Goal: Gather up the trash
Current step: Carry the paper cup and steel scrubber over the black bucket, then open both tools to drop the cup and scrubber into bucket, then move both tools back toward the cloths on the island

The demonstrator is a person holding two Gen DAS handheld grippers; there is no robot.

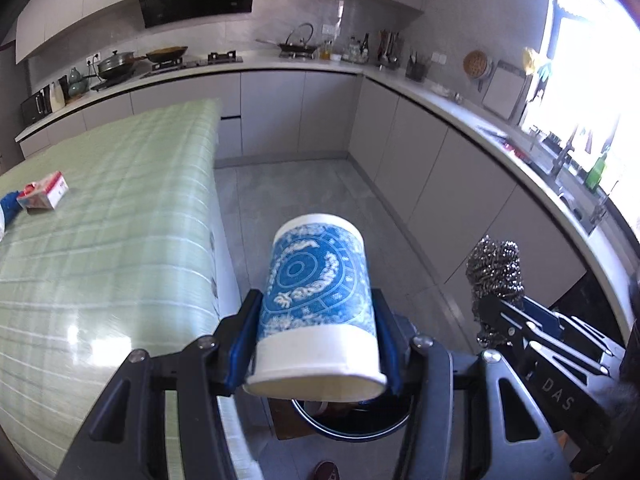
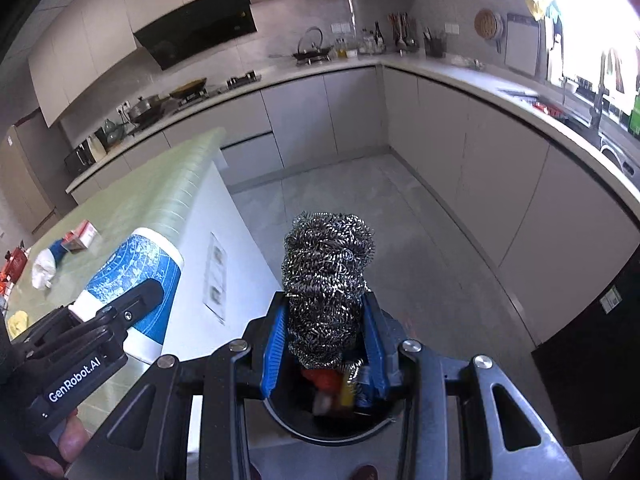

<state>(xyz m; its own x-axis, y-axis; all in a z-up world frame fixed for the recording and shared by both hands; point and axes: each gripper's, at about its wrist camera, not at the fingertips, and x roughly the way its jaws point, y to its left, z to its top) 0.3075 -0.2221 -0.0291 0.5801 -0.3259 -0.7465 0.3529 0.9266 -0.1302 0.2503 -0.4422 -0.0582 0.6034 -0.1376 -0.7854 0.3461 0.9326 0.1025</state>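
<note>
1. Left tongs (image 1: 318, 344), left wrist view: clamped on a cup (image 1: 318, 300), blue pads pressing both sides of its wall, rim toward the camera, base pointing away.
2. Directly below the tongs, past the rim: a bin (image 1: 356, 420), dark and round, mostly hidden by the cup.
3. To the left of the tongs: a table (image 1: 100, 240) with a green cloth; far along it a carton (image 1: 44, 196), well apart from the grip.
4. To the right: a scourer (image 1: 494, 276) of steel wool, held in the other tool.
5. Right tongs (image 2: 326, 328), right wrist view: clamped on the scourer, which bulges above the pads and looks squashed between them.
6. Just below these tongs: the bin, with red and yellow scraps inside.
7. To the left: the cup in the left tongs, beside the table edge; beyond it a crumpled rag (image 2: 44, 268) and the carton.
8. Risks, as judgement: on release, the tilted cup could catch the bin's rim and roll onto the floor; wire loops could snag the pads so the scourer hangs instead of dropping; both tools crowd one opening and could knock together.
</note>
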